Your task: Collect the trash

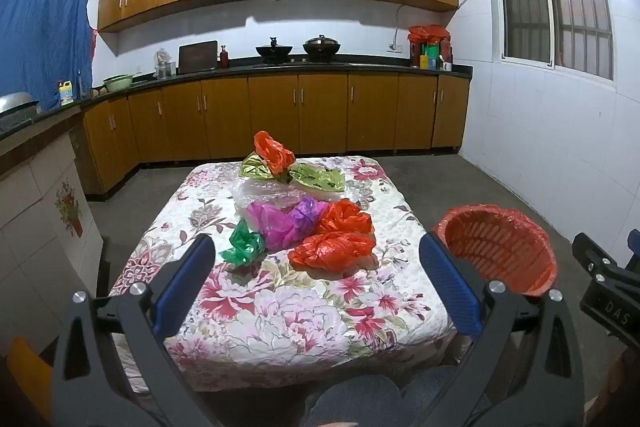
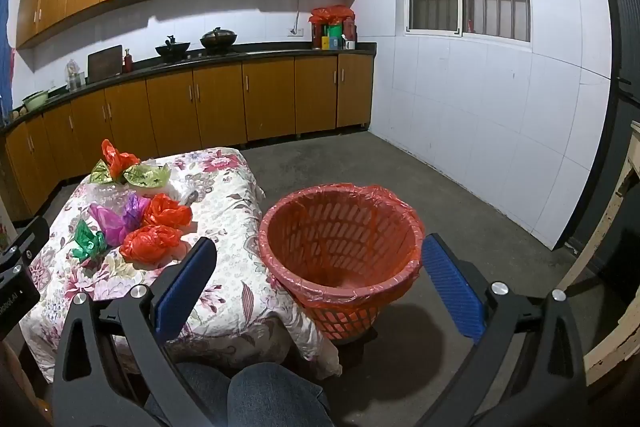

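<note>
Crumpled plastic trash lies in the middle of a table with a floral cloth (image 1: 304, 311): a red bag (image 1: 332, 249) nearest me, a green wrapper (image 1: 244, 245), a pink and purple bundle (image 1: 284, 221), another red bag (image 1: 346, 217), bubble wrap (image 1: 264, 193), and a red bag on yellow-green wrappers (image 1: 276, 153) at the far edge. A red basket (image 2: 340, 251) lined with a red bag stands on the floor to the right of the table. My left gripper (image 1: 316, 283) hangs open over the near table, short of the trash. My right gripper (image 2: 320, 283) is open in front of the basket, holding nothing.
Brown kitchen cabinets (image 1: 280, 115) with a dark countertop run along the far wall and left side, with pots (image 1: 298, 49) on the stove. Bare concrete floor (image 2: 440, 195) spreads right of the table to a white tiled wall. A person's knees in jeans (image 2: 260, 395) sit below the grippers.
</note>
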Demonstrator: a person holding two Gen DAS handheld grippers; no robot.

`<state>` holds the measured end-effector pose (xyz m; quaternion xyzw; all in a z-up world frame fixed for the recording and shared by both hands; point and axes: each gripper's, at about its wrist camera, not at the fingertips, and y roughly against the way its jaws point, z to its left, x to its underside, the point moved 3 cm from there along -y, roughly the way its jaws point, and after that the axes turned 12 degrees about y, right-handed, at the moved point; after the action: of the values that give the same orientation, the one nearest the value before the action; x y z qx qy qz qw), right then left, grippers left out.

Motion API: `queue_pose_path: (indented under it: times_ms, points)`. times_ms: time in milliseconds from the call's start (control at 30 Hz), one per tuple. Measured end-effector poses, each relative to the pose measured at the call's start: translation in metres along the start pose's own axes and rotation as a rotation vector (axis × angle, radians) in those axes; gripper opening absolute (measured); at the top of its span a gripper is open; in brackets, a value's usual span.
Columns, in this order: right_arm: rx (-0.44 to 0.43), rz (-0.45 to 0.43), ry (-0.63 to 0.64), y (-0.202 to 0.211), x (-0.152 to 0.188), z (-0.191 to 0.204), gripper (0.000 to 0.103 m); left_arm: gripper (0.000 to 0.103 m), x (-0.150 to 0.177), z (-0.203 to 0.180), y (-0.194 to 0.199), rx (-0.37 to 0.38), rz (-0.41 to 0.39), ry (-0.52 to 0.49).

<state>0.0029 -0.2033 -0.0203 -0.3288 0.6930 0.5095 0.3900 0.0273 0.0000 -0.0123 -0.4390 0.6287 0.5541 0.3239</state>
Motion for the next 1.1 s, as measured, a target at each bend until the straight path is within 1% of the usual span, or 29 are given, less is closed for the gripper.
queue_pose_path:
  times_ms: [1100]
  points:
    - [0.001,0.005,0.004,-0.0020,0.0012,0.0003,0.101,0.099,0.0037,-0.0004,-0.0022,-0.001,0.006,0.003]
